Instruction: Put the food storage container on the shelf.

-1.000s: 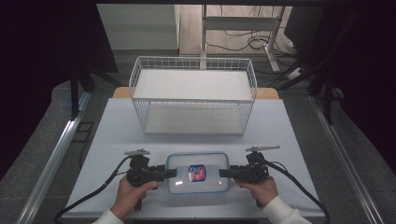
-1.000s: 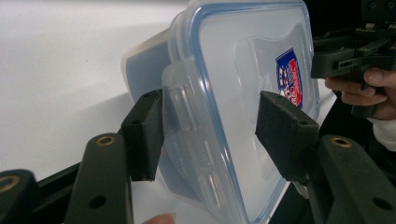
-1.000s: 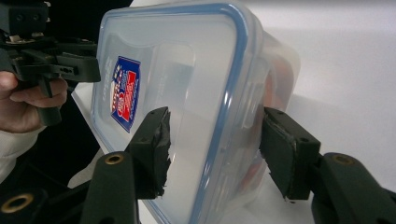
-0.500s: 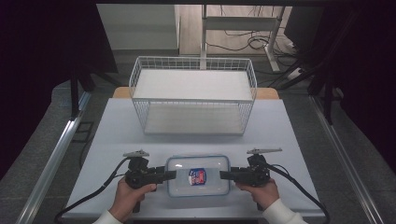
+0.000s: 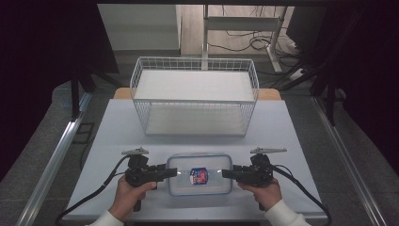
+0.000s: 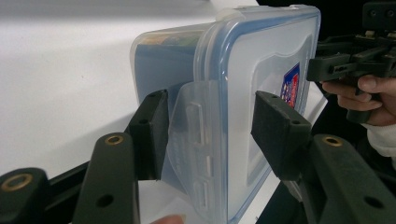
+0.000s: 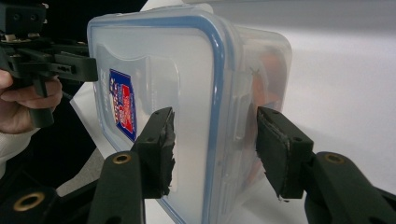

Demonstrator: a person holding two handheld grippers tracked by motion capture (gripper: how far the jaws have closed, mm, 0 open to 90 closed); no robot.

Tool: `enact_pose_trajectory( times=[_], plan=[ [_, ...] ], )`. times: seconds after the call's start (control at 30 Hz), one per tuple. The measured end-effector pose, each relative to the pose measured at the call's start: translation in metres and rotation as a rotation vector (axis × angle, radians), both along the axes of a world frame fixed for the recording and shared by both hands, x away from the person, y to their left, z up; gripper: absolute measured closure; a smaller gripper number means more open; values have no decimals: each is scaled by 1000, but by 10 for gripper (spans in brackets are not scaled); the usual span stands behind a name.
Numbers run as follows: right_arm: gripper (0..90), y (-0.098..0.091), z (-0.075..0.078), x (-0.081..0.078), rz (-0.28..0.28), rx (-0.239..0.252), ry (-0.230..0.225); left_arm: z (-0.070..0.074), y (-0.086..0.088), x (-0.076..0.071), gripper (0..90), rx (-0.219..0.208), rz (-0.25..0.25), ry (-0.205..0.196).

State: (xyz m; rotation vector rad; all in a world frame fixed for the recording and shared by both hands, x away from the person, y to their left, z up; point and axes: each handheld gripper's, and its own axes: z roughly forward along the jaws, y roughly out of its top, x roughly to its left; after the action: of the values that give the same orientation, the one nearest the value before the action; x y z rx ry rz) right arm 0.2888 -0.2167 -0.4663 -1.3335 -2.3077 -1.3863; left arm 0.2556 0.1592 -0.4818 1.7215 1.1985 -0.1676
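A clear lidded box (image 5: 199,174) lies at the table's (image 5: 301,136) near edge; the left gripper (image 5: 173,173) and right gripper (image 5: 226,173) straddle its end clips, jaws apart

container (image 5: 200,174) on table (image 5: 291,136), basket (image 5: 195,96) behind

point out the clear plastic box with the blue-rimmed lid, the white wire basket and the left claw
clear plastic box with the blue-rimmed lid (image 5: 214,186): high view, bare lid right of its label
white wire basket (image 5: 194,111): high view, front wall
left claw (image 5: 174,172): high view, tips at the box's left end
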Motion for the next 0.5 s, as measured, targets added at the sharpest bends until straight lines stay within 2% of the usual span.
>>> enact_pose_trajectory(
  times=[0.27, 0.37, 0.5],
  plan=[
    [485, 1, 2, 7, 7, 7, -20, 1, 3, 7, 481, -9, -3, -10],
    [485, 1, 4, 10, 6, 0, -40, 3, 2, 12, 482, -2, -9, -25],
    [485, 2, 3, 15, 5, 1, -40, 2, 3, 17, 482, 3, -8, -27]
  ],
)
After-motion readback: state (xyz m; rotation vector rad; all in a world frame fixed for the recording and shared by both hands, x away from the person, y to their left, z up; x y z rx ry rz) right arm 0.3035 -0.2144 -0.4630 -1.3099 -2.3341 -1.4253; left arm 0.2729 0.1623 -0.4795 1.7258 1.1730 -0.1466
